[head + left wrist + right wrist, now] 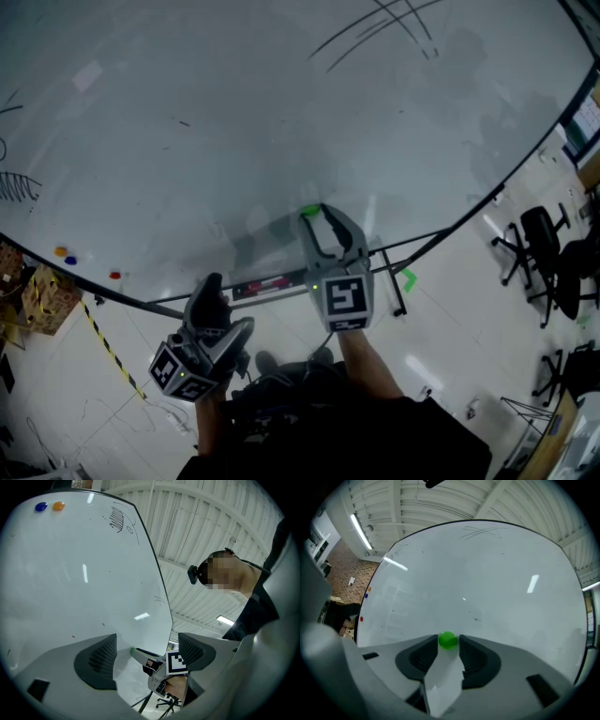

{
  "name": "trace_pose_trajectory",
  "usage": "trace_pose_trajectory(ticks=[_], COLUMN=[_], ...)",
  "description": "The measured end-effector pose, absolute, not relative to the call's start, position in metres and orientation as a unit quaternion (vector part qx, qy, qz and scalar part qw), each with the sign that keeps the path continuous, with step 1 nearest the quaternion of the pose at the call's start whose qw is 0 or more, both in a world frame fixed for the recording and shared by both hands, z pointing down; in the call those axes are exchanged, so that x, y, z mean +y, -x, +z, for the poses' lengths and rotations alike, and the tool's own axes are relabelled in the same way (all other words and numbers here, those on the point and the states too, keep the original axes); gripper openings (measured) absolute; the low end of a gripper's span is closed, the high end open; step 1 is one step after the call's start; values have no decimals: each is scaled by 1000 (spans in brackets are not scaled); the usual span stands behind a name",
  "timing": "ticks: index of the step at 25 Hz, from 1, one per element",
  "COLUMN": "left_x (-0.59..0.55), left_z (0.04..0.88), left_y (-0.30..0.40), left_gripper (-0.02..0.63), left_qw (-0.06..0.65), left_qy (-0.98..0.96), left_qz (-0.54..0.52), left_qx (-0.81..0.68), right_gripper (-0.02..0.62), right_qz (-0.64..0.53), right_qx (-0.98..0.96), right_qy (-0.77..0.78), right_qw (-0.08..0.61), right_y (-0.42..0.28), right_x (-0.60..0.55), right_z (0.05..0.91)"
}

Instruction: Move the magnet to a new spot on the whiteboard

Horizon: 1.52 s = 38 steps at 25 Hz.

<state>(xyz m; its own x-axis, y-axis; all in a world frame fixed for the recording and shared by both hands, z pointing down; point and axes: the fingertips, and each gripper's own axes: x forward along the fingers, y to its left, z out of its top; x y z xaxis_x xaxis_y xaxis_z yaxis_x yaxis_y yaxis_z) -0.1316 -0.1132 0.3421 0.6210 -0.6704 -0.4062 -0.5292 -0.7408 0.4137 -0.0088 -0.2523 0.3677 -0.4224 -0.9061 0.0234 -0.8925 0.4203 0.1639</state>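
Observation:
A small green magnet (310,210) sits against the lower part of the whiteboard (234,112). My right gripper (315,215) is shut on it, jaw tips at the board. In the right gripper view the green magnet (448,640) is pinched between the two pads, with the whiteboard (487,583) right behind it. My left gripper (214,289) hangs lower and to the left, below the board's edge, open and empty. In the left gripper view the jaws of that gripper (147,654) stand wide apart, and the right gripper with the green magnet (133,649) shows between them.
Orange (61,251), blue (71,260) and red (114,275) magnets cluster at the board's lower left. Pen scribbles mark its top and left. A tray (267,284) runs under the board. Office chairs (539,248) stand at the right, striped tape (108,347) on the floor at the left.

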Motion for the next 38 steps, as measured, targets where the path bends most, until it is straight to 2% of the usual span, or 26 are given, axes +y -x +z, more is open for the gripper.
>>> trace_pose_trajectory(ticks=[17, 21, 38], left_x=[-118, -117, -117], left_z=[346, 346, 345], left_y=[138, 140, 128], left_gripper=[405, 405, 406], left_qw=[130, 131, 134], left_qy=[-890, -890, -894], left_qz=[-277, -277, -275], left_qx=[-338, -338, -328], right_gripper=[172, 152, 150], right_qz=[-134, -130, -15], right_qx=[-801, -799, -876], right_qy=[-572, -578, -480], right_qw=[117, 104, 38], right_y=[14, 13, 2], right_x=[-253, -254, -231], right_z=[370, 369, 361])
